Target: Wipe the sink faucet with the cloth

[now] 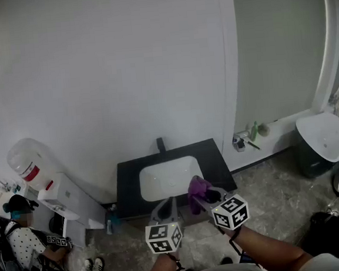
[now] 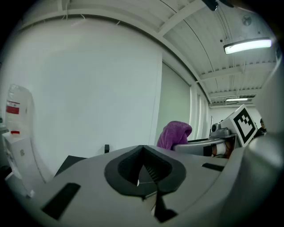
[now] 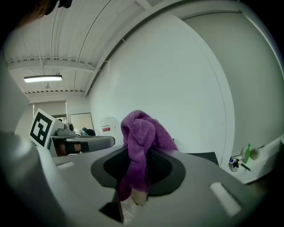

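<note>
A white sink basin (image 1: 166,178) sits in a black counter (image 1: 216,160) against the wall, with a small dark faucet (image 1: 160,144) at its back edge. My right gripper (image 1: 199,195) is shut on a purple cloth (image 1: 197,189) and hangs over the counter's front right part. In the right gripper view the cloth (image 3: 141,146) bunches up out of the closed jaws. My left gripper (image 1: 164,208) sits just left of it, near the counter's front edge, shut with nothing in it. The left gripper view shows the faucet (image 2: 107,148) far off and the cloth (image 2: 175,134) to the right.
A water dispenser (image 1: 40,173) stands left of the counter, with a seated person (image 1: 25,239) beside it. Bottles (image 1: 253,131) rest on a low ledge to the right, next to a white-topped bin (image 1: 319,139). The floor is speckled stone.
</note>
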Motion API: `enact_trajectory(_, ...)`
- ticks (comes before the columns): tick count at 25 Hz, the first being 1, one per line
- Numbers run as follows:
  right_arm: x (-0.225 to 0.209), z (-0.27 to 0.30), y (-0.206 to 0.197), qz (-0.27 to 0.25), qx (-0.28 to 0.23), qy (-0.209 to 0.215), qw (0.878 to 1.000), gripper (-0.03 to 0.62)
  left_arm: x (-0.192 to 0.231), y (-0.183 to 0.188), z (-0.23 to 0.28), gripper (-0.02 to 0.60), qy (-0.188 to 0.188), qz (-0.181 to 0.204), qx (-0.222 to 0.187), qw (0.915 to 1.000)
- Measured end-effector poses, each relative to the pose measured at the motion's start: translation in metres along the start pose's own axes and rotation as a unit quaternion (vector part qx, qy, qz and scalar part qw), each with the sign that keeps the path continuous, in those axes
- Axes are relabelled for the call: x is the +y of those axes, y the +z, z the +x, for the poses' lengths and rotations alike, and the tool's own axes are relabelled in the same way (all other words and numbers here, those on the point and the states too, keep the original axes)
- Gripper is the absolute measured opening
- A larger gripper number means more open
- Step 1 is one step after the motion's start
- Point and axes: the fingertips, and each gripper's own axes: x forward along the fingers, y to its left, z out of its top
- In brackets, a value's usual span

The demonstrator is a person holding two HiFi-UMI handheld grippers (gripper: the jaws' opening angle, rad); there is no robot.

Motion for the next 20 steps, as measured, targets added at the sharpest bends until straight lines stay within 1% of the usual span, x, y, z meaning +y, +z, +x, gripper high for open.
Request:
enact_trajectory(7, -0.0021, -0.0029, 0.0016, -0.008, 0.003, -0.001, 1.0, 0.101, -0.0022, -0.0007, 0.0015, 0.006, 0.003, 0.0, 0.006, 1.0)
enact_trajectory(20, -0.0006, -0.0042, -0.0069, -0.005, 0.006, 0.001, 1.0, 0.101, -0.0039, -0.0058, 0.0002, 0.006, 0.004, -0.001, 0.007, 1.0)
